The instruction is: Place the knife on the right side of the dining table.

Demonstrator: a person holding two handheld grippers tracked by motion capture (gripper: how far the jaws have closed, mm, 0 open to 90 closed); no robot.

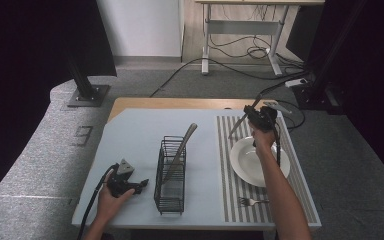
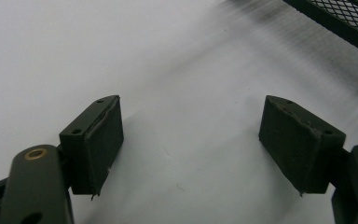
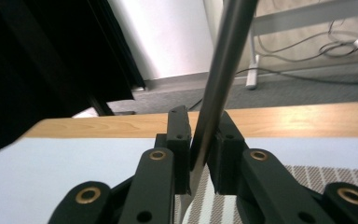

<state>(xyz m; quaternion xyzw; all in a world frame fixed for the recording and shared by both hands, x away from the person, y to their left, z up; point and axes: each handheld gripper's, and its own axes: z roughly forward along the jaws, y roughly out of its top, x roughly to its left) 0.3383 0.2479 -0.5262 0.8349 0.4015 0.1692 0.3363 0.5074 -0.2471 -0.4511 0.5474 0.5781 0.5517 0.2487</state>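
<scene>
Black wire mesh forms the tall narrow basket (image 1: 170, 175) that is standing in the middle of the pale blue table (image 1: 135, 135), and a long silver utensil (image 1: 181, 150) is leaning inside it, its handle sticking up and out toward the far side. To its right a grey-and-white striped placemat (image 1: 230, 190) is lying flat, carrying a round white ceramic plate (image 1: 245, 165) and, nearer the front edge, a small silver metal fork (image 1: 250, 202).

The person's right hand (image 1: 263, 139) is holding the right gripper (image 1: 258, 114) up above the far rim of the plate. Its jaws are clenching a slim silver metal knife (image 1: 239, 123); in the right gripper view the knife (image 3: 216, 79) is passing between the two black pads, its long shaft rising upward and a short end pointing down toward the placemat (image 3: 326, 177).

The left hand (image 1: 111, 196) is resting the left gripper (image 1: 141, 184) on the table just beside the basket's left side. In the left gripper view the left gripper (image 2: 191, 140) is sitting with its jaws spread wide, nothing between them, over bare table (image 2: 74, 46), the basket's corner (image 2: 345, 18) showing at upper right.
</scene>
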